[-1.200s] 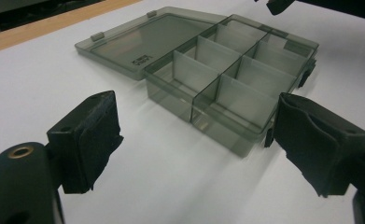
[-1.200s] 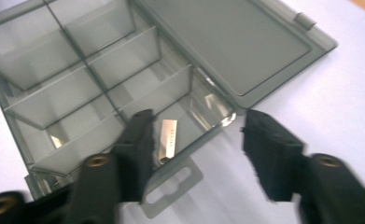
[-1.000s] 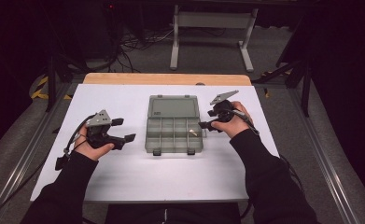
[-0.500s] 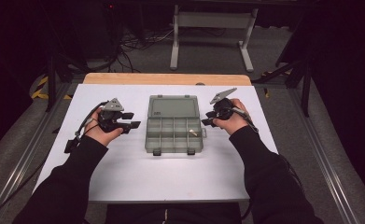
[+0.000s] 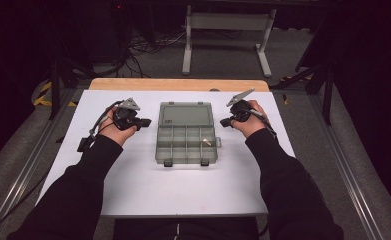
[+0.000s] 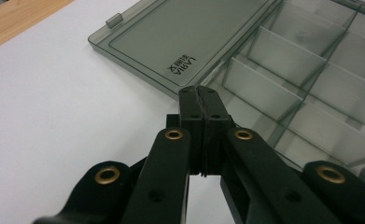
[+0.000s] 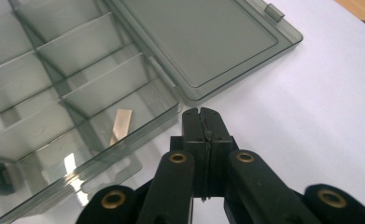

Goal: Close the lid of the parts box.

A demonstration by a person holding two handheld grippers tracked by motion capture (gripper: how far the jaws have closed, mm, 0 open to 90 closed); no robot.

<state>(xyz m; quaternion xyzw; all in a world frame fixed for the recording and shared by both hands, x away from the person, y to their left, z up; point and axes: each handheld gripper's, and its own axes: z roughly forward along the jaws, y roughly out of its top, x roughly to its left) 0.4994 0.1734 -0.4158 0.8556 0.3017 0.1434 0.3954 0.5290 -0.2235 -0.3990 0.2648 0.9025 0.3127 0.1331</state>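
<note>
A clear grey compartment box [image 5: 186, 145] lies open in the middle of the white table, its lid [image 5: 185, 113] flat on the far side. A small tan strip [image 7: 122, 123] rests in one compartment near the right wall. My left gripper [image 5: 145, 121] hovers just left of the box near the lid hinge [image 6: 217, 77]. Its jaws have just been closing and now meet with nothing between them [image 6: 200, 91]. My right gripper [image 5: 224, 122] sits just right of the box. Its jaws have also just been closing and are shut on nothing [image 7: 202, 113].
The white table top [image 5: 133, 190] ends at a wooden strip [image 5: 178, 84] on the far side. Metal rails [image 5: 28, 165] run along both sides. A grey stand [image 5: 228, 30] and cables [image 5: 143, 47] lie on the floor beyond.
The left hand moved right and farther, up to the box's left side. Both grippers' jaws went from open to shut. The right hand stayed in place.
</note>
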